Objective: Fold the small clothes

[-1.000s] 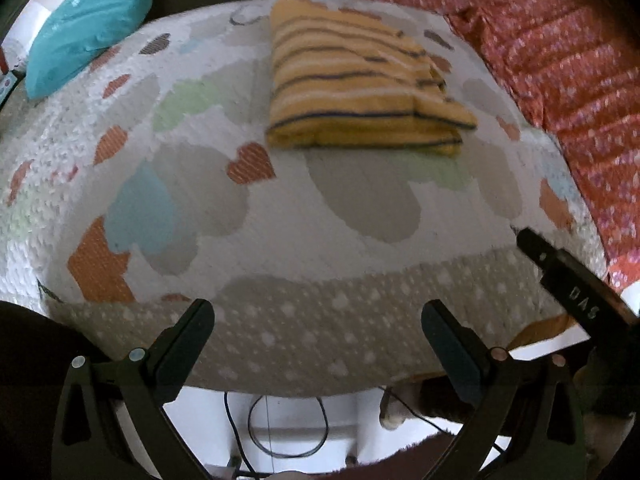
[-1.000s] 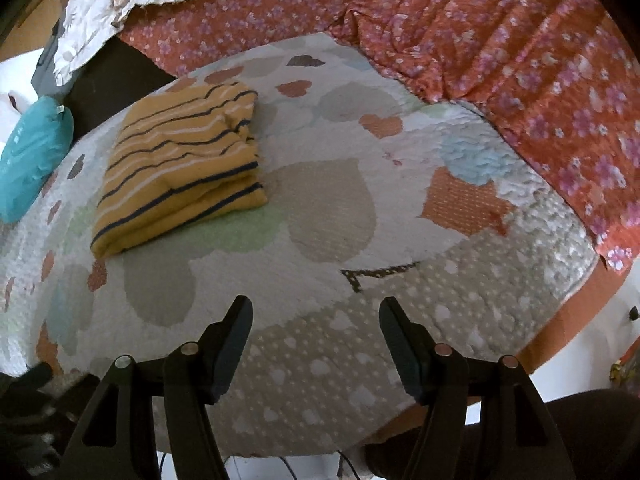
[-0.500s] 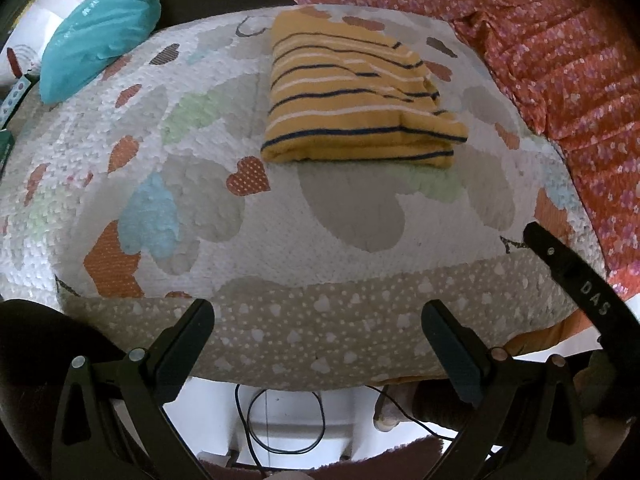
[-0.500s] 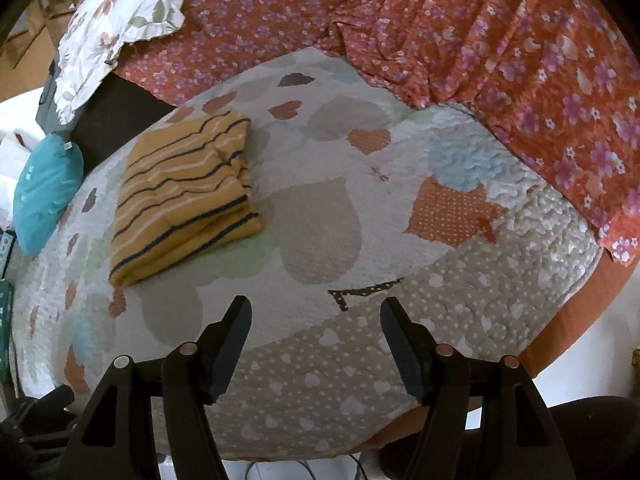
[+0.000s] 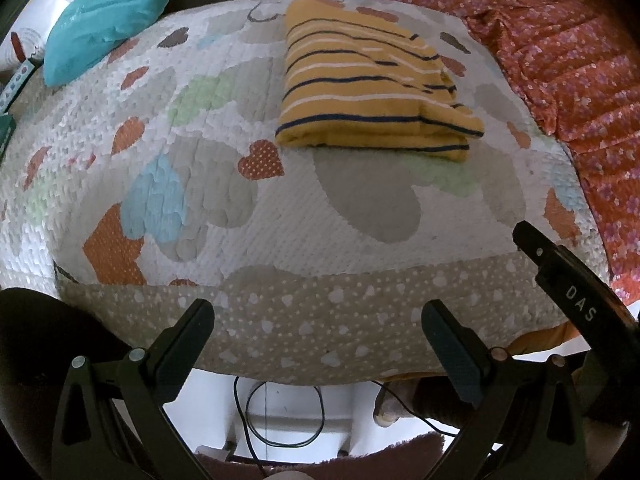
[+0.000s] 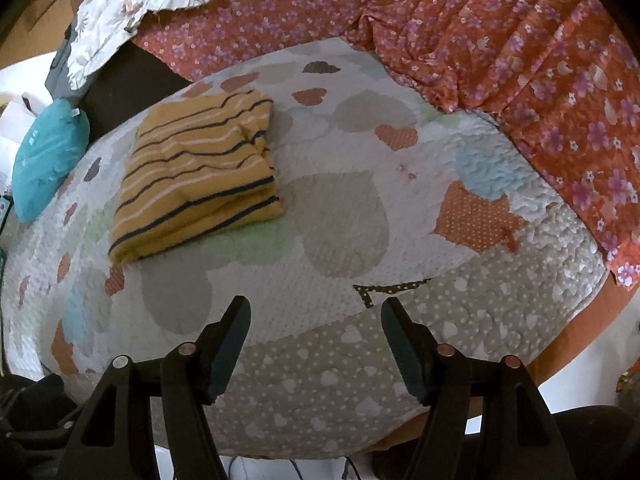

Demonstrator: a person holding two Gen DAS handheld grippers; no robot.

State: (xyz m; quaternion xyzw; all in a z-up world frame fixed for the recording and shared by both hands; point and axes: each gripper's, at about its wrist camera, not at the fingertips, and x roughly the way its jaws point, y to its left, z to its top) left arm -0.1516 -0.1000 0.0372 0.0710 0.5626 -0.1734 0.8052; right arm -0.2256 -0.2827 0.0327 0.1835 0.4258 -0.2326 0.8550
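Note:
A mustard-yellow garment with dark and white stripes [image 5: 368,92] lies folded into a compact rectangle on the heart-patterned quilt [image 5: 280,216]. It also shows in the right wrist view [image 6: 196,176], left of centre. My left gripper [image 5: 318,320] is open and empty, hovering over the quilt's near edge, well short of the garment. My right gripper [image 6: 315,314] is open and empty, also back at the near edge, to the right of the garment. One finger of the right gripper shows at the right of the left wrist view [image 5: 568,280].
A teal pillow [image 5: 104,16] lies at the far left of the bed. A red floral sheet [image 6: 500,48] covers the bed to the right and behind. A white floral pillow [image 6: 132,4] lies at the back. Cables [image 5: 280,412] lie on the floor below the bed edge.
Both grippers have pulled back and risen from the bed, so the folded garment looks smaller and farther. The garment has not moved. Both jaws stay open.

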